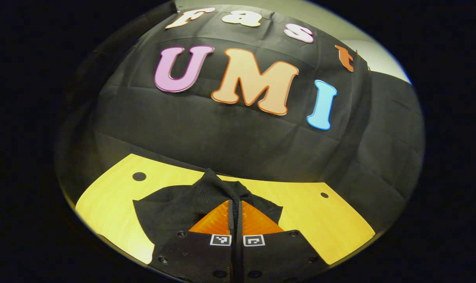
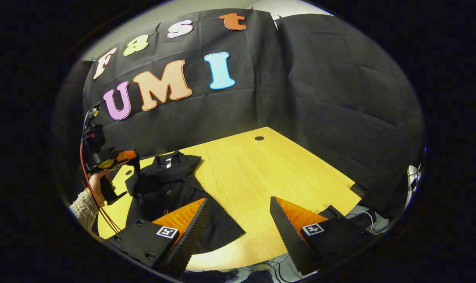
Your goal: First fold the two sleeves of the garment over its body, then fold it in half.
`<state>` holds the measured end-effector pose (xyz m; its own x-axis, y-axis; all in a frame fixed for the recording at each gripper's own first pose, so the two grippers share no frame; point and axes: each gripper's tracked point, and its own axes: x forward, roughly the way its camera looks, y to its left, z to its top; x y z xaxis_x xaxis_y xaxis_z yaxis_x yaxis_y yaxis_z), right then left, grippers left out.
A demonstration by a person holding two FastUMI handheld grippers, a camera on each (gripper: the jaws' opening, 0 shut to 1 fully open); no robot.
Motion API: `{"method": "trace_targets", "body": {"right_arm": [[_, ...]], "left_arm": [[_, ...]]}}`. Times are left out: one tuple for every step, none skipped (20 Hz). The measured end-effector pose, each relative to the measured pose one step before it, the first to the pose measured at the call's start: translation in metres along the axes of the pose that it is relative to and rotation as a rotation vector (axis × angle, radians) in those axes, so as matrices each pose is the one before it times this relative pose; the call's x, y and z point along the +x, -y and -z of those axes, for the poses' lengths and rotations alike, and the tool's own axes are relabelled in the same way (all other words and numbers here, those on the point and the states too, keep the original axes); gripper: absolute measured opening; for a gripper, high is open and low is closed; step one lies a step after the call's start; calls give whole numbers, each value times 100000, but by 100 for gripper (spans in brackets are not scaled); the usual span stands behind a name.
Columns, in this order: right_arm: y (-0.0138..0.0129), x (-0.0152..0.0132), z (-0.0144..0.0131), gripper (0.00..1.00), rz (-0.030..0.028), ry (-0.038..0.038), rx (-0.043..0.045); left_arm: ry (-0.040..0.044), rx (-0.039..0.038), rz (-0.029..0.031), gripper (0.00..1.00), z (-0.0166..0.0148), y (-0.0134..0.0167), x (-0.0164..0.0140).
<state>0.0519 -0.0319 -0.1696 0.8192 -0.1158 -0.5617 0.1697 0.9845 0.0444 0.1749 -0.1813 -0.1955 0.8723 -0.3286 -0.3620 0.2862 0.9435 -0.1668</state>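
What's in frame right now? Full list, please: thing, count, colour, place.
garment: 1, black, buttoned, spread on the table's left part in the right gripper view; a fold of it is lifted up in the left tongs.
table: 1, light wood, fills the booth floor area; dark round holes near its far edge.
booth wall: black cloth, behind and beside the table.
cables: a few, pale and dark, past the table's right edge.
left tongs: 1, orange and black fingers, shut on the garment.
right tongs: 1, orange and black fingers, open, over the table's near edge, left finger above the garment.
hand: 1, knit sleeve, holding the left tongs' handle.
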Motion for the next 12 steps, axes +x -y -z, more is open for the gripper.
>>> {"method": "trace_targets", "body": {"right_arm": [[-114,-54,259,94,-18,-245,605],[114,17,275,98,57,-357,754],[-6,10,217,98,-20,-286,775],[-2,-24,373,98,455,-322,704],[-17,59,290,98,412,-261,732],[1,28,246,94,64,-139,678],[-95,16,121,94,34,-104,522],[-91,-70,315,98,153,-162,358],[-3,-13,107,98,41,-176,73],[-31,56,208,98,182,-294,-96],[-52,-5,154,94,-60,-520,-34],[-110,6,49,99,-331,-363,88]], "left_arm": [[-847,-444,2161,0,301,1031,626],[-838,-479,2367,0,371,1108,572],[-543,-44,1719,0,276,894,524],[-896,340,1392,0,260,668,535],[-649,503,1382,0,224,706,561],[-582,628,1398,0,315,730,609],[-330,683,1249,0,140,721,542],[-208,674,1207,0,134,612,528],[-325,693,1433,0,19,775,541],[-568,870,1466,0,229,753,579],[-986,1070,1015,0,304,647,548],[-961,1080,638,0,505,614,-20]]}}
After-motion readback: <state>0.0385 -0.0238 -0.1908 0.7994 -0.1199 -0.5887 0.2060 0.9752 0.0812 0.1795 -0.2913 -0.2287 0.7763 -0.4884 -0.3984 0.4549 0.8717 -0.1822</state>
